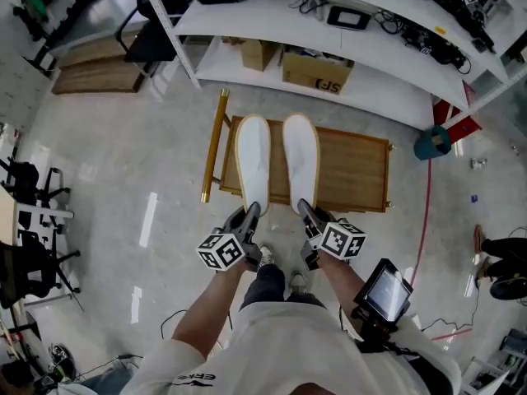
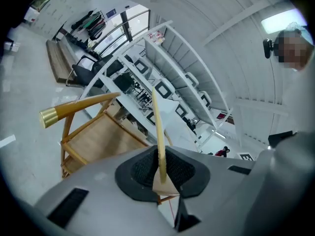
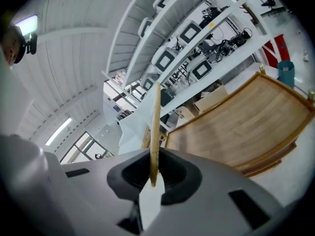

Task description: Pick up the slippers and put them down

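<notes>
Two white slippers hang side by side above a low wooden bench [image 1: 354, 171] in the head view. The left slipper [image 1: 253, 159] is pinched at its heel end by my left gripper [image 1: 254, 210], which is shut on it. My right gripper [image 1: 303, 206] is shut on the heel end of the right slipper [image 1: 301, 159]. In the left gripper view the slipper [image 2: 158, 127] shows edge-on as a thin tan strip rising from the left gripper [image 2: 161, 173]. The right gripper view shows the same: the slipper's edge [image 3: 155, 127] clamped in the right gripper [image 3: 153, 176].
A gold-coloured rail [image 1: 214, 146] runs along the bench's left side. White shelving [image 1: 329, 48] with cardboard boxes [image 1: 317, 71] stands behind it. A teal bucket [image 1: 432, 142] sits to the right, office chairs [image 1: 33, 188] at far left. A small screen [image 1: 385, 290] rides on the person's right forearm.
</notes>
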Tool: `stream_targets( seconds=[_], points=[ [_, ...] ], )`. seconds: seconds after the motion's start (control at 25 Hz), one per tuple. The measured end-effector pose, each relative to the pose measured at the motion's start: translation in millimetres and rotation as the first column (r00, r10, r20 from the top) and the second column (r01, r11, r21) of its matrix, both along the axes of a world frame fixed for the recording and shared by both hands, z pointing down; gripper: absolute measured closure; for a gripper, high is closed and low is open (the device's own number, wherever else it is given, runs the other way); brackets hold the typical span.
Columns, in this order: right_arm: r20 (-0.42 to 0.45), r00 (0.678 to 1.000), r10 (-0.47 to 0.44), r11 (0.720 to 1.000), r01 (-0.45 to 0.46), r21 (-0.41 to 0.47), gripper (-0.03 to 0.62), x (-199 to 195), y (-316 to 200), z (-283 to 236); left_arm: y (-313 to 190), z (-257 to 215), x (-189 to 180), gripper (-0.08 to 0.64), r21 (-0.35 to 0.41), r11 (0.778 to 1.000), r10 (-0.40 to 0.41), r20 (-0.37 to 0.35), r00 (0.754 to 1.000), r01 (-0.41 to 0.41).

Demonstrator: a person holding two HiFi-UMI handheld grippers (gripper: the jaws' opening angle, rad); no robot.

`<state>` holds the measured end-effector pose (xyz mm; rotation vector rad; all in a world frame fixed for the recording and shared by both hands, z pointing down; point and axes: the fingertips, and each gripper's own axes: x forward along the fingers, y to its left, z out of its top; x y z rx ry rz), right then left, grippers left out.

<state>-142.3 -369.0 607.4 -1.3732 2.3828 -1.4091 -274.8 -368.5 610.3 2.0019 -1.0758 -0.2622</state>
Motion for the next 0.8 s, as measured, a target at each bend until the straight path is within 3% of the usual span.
stream_targets(
  seconds=[0.28,0.8],
  points=[
    [0.028,0.999,-0.033,0.990,0.029,0.140,0.560,12,25,-75,22,-68,10,0.526,0.119,0.990,-0.065,-0.047,0.997,0.071],
    [0.076,0.996,-0.044,0.976,0.027,0.217,0.560,36,94,-132,93,-126,24,0.526,0.189,0.974,-0.104,-0.097,0.990,0.121]
  ],
)
